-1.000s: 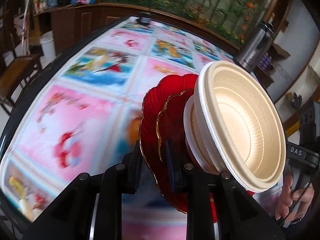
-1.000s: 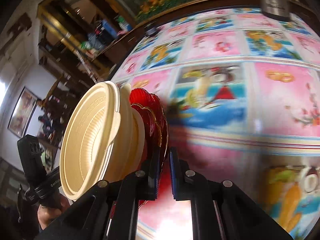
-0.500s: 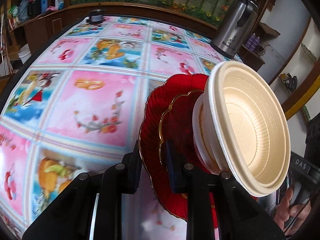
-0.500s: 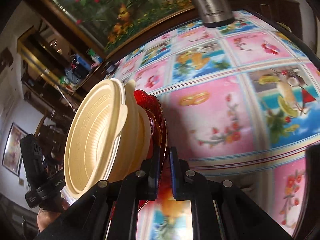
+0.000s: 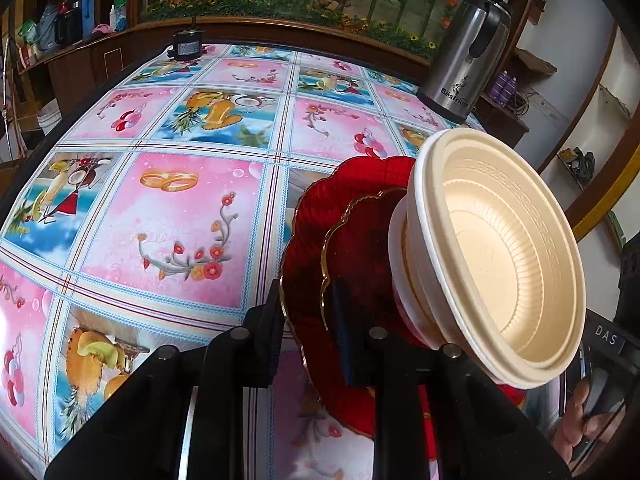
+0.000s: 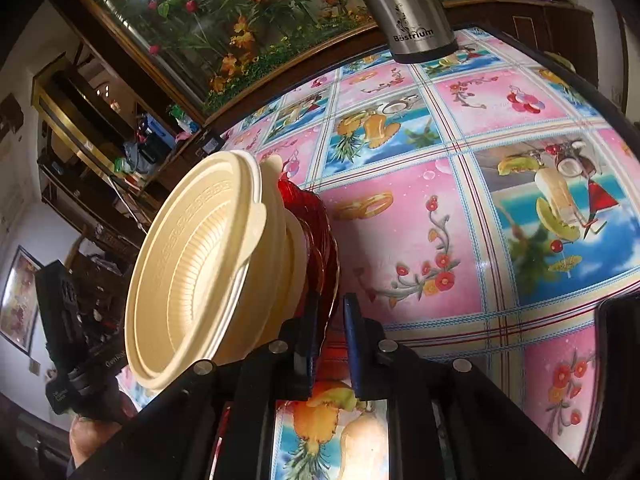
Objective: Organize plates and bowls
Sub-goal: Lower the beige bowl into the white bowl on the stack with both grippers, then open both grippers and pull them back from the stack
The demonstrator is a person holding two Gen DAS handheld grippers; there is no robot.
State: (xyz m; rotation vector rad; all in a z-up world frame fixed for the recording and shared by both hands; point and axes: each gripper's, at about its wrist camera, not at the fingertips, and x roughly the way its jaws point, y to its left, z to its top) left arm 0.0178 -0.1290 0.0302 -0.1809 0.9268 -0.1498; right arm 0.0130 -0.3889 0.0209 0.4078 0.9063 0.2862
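Two nested cream bowls sit on a small gold-rimmed red plate, which lies on a larger red plate. The stack is just above or on the pictured tablecloth; I cannot tell which. My left gripper is shut on the near rims of the red plates. From the opposite side, my right gripper has the red plates' rim between its jaws. Those jaws are opening, with a gap showing beside the right finger. The bowls fill the left of that view.
A steel thermos stands at the table's far right corner, seen also in the right wrist view as a thermos. A small black object sits at the far edge. Wooden shelving and a planter surround the table.
Both grippers carried the stack sideways across the table, then came to rest. The right gripper's jaws have parted a little around the plate rim. The left grip is unchanged.
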